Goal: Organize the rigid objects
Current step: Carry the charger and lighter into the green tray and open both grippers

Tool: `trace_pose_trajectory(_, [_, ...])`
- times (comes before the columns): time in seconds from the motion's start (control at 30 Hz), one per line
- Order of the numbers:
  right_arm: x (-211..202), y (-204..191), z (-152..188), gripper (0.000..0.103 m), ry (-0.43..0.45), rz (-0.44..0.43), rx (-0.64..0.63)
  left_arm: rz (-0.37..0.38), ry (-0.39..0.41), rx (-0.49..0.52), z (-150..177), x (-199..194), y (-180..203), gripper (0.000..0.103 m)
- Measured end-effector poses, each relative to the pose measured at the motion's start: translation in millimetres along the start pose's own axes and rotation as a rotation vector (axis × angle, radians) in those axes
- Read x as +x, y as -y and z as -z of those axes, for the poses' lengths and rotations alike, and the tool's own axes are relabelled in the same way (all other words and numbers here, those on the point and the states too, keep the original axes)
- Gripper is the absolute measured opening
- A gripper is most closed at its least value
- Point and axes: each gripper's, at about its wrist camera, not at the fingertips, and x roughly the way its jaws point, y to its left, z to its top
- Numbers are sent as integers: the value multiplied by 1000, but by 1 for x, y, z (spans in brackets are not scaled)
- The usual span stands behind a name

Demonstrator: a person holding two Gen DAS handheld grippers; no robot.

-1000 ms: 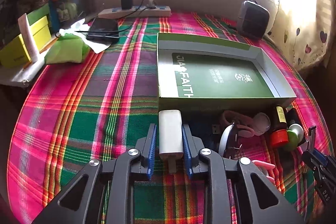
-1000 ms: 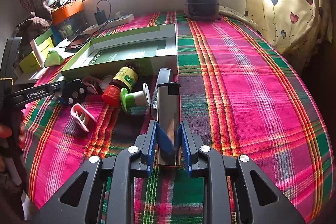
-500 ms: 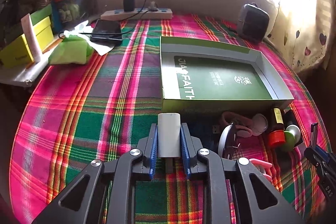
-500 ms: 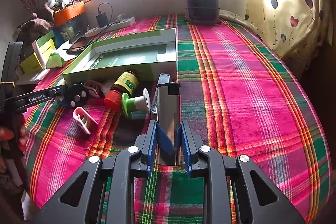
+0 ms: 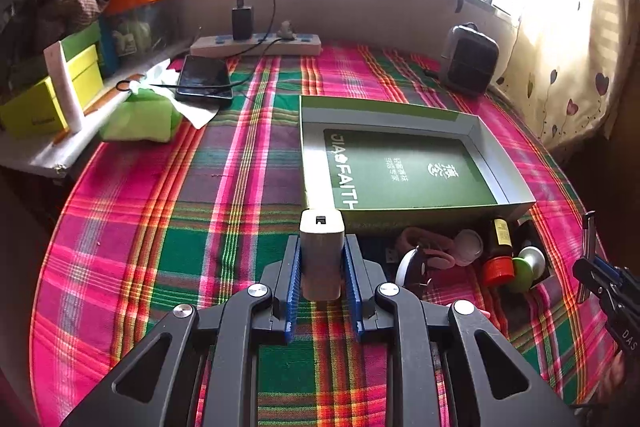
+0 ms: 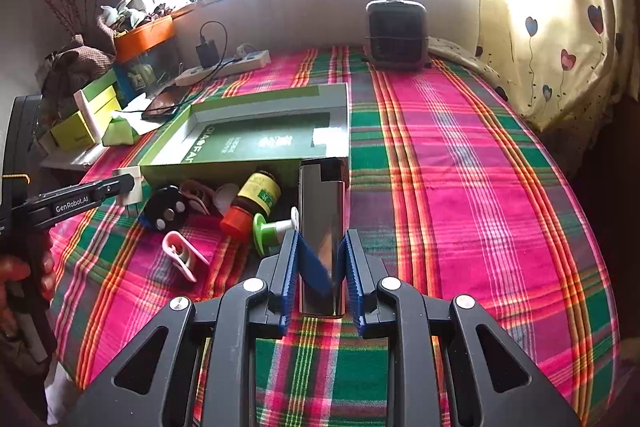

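Left jaws: my left gripper (image 5: 322, 275) is clamped tight on a white charger block (image 5: 322, 255), blue pads pressing both its sides, its port end pointing away from me.
Right jaws: my right gripper (image 6: 320, 267) is closed hard on a shiny metal lighter (image 6: 322, 227), which stands up out of the pads with its dark cap at the far end.
Box: an open green box (image 5: 404, 163), lid-like and shallow, lies on the plaid cloth (image 5: 160, 227) just beyond the charger block and a little to the right of my left jaws; from my right jaws it sits ahead and to the left.
Loose pile: between the box's near wall and my jaws lie a brown bottle with a red cap (image 6: 250, 205), a green-and-white pump top (image 6: 272, 229), a black key fob (image 6: 166, 213) and a pink clip (image 6: 182, 255).
Left of right jaws: I can see my other gripper there with the charger block at its tip, near the box's near left corner.
Far side: a power strip (image 5: 256, 45), a dark phone (image 5: 204, 81) and a small black heater (image 6: 396, 35) sit well beyond the box, under the window.
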Motion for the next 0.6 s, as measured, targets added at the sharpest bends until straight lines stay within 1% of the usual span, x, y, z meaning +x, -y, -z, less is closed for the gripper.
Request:
trace_pose_trajectory(0.23, [-1, -4, -13, 24, 9, -21, -20, 18, 30, 6, -10, -13, 1, 20])
trace_pose_trajectory(0.6, [3, -8, -35, 24, 11, -35, -38, 40, 55, 14, -27, -19, 4, 20])
